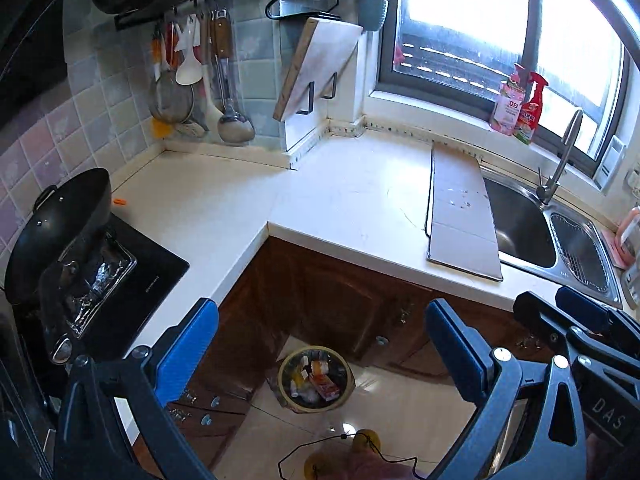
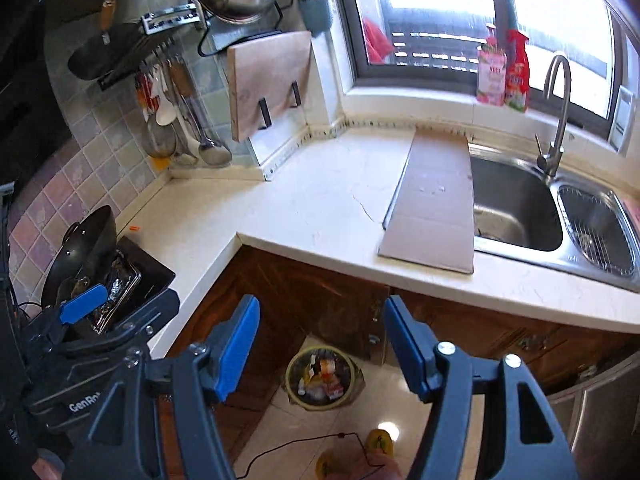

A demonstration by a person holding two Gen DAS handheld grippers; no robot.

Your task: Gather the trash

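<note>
A round trash bin (image 1: 316,378) stands on the tiled floor below the counter corner, holding several wrappers and small boxes; the right wrist view shows the trash bin (image 2: 320,376) too. My left gripper (image 1: 320,320) hangs well above it, open, nothing between its blue pads. My right gripper (image 2: 320,320) is open as well and empty, also high over the bin. A flat sheet of cardboard (image 1: 460,216) lies on the white counter beside the sink, seen also as cardboard (image 2: 434,200). A tiny orange scrap (image 1: 120,201) lies on the counter near the wok.
A black wok (image 1: 60,224) sits on the stove (image 1: 132,280) at the left. The steel sink (image 2: 516,208) and tap (image 2: 554,112) are at the right. Two spray bottles (image 1: 520,104) stand on the windowsill. Brown cabinet doors (image 2: 320,292) face the bin. A person's yellow slippers (image 2: 380,442) show on the floor.
</note>
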